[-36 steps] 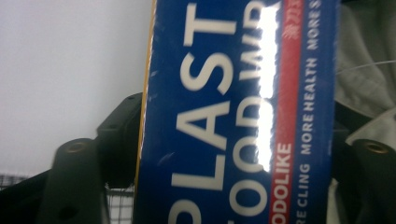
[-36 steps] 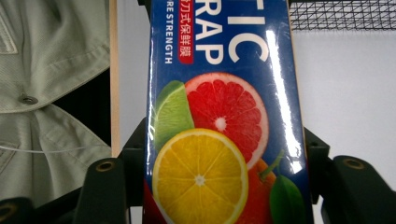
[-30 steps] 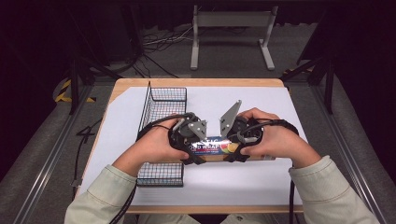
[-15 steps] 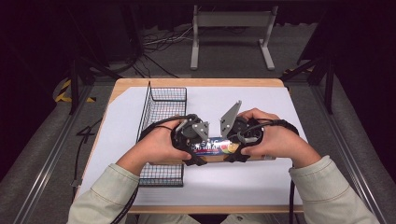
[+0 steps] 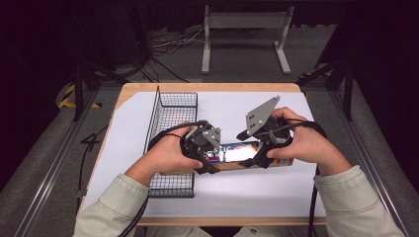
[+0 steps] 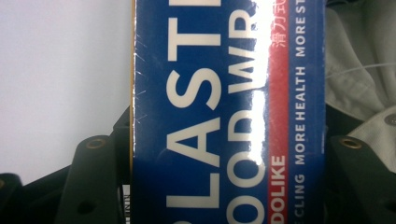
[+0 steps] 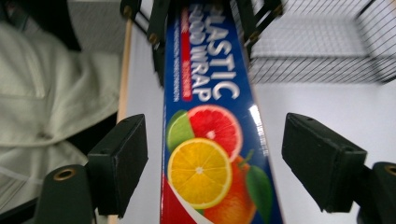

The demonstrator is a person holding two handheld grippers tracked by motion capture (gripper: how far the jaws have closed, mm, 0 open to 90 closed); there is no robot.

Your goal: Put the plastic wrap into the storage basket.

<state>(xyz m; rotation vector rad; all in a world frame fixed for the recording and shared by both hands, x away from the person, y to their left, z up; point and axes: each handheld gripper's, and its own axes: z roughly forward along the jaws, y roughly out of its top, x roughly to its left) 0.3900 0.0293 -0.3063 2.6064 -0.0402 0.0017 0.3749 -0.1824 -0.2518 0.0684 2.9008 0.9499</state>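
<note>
Gleaming blue plastic-wrap box (image 7: 210, 140); citrus print; white lettering

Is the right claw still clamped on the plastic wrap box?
No, open. Its jaws have just been opening: in the right gripper view both pads stand clear of the plastic wrap box, with table showing in each gap.
</note>
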